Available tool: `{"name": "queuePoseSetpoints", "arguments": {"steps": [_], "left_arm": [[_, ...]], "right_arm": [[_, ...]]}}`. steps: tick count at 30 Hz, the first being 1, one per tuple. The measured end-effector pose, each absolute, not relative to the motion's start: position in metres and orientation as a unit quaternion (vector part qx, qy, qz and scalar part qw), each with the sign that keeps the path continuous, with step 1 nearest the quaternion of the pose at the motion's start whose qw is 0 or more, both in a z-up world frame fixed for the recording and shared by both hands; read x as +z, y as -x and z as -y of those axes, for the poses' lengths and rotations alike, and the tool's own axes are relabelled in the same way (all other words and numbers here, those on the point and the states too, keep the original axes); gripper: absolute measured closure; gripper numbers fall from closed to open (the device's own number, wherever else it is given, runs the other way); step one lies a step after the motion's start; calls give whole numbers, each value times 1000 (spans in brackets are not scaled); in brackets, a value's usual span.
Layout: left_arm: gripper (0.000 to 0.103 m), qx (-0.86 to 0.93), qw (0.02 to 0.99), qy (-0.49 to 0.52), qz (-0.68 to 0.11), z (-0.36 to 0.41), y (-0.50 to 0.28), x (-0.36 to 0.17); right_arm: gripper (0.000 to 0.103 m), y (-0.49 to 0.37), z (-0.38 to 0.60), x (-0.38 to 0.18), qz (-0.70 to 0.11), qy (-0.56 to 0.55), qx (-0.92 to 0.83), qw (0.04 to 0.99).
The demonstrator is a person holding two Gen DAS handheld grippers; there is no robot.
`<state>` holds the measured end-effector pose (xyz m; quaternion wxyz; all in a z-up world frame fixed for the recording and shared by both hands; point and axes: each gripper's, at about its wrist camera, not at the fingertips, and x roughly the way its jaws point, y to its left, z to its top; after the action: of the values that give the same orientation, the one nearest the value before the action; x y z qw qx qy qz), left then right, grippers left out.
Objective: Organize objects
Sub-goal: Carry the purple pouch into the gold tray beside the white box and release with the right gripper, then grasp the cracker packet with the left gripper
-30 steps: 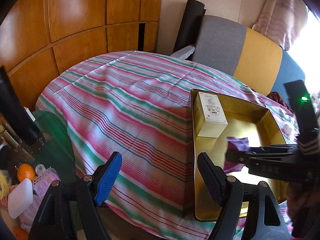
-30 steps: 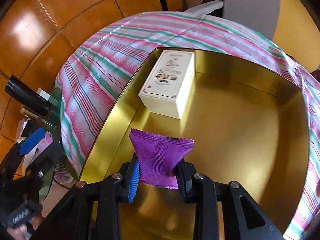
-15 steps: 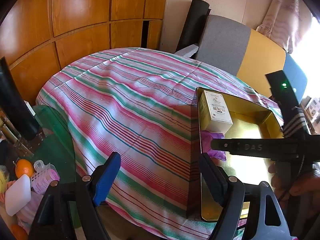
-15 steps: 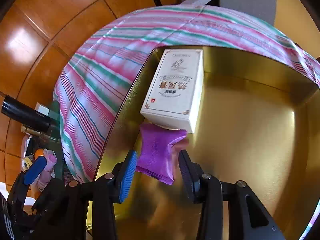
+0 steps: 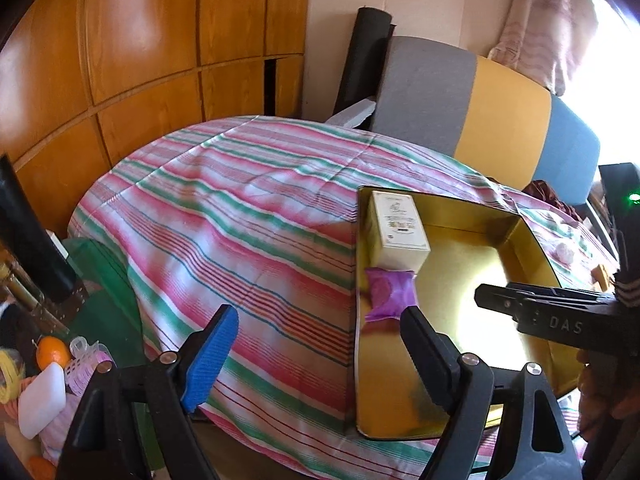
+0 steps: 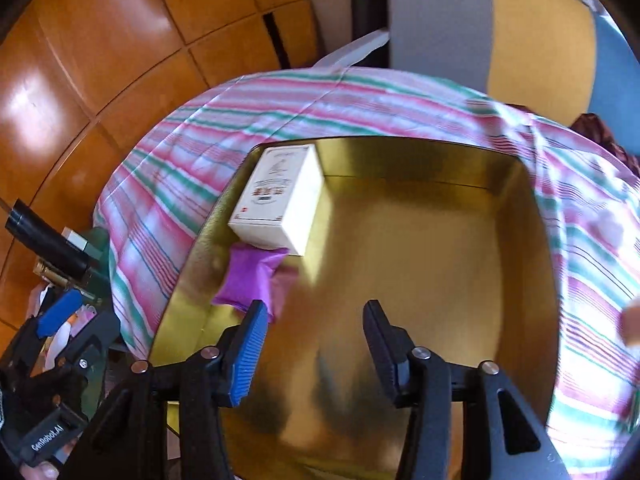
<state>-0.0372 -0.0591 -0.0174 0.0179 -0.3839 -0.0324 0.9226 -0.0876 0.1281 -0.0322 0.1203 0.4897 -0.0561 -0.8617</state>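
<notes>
- A striped pink, green and white cloth [image 5: 248, 216] covers the worktop in front of you, with wood panelling behind it and a grey, yellow and blue chair [image 5: 472, 112] at the far side.
- A gold tray [image 6: 516, 240] sits on the cloth toward your right, its shiny walls standing up around a mostly bare floor.
- A cream box [image 6: 278, 198] with printed lettering lies flat in the tray's far left corner, close along the left wall.
- A purple packet [image 6: 250, 278] rests on the tray floor just in front of the box, touching its near end, and beside the left wall.
- Your right hand-held gripper [image 6: 314, 348] hovers over the tray's near half with its jaws wide apart and nothing between them; the packet lies just beyond its blue left pad.
- Your left hand-held gripper [image 5: 316, 356] hangs over the near edge of the cloth, jaws spread wide and empty, its right finger over the tray's left wall.
- Seen from the left wrist, the right tool's black body reaches in from the right above the tray.
- Low at your left sits a jumble of small things, among them an orange [image 5: 52, 354] and a white block [image 5: 42, 400].
</notes>
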Motion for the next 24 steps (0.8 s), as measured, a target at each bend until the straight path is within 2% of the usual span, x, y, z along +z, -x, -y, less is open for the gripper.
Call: {"name": "queuePoseSetpoints", "arguments": {"steps": [13, 24], "left_arm": [[17, 927, 72, 367, -20, 7, 31, 0], [17, 914, 170, 362, -64, -73, 39, 11]], "right_arm": [[46, 35, -238, -18, 93, -451, -888, 23], [44, -38, -405, -16, 168, -433, -872, -154]]}}
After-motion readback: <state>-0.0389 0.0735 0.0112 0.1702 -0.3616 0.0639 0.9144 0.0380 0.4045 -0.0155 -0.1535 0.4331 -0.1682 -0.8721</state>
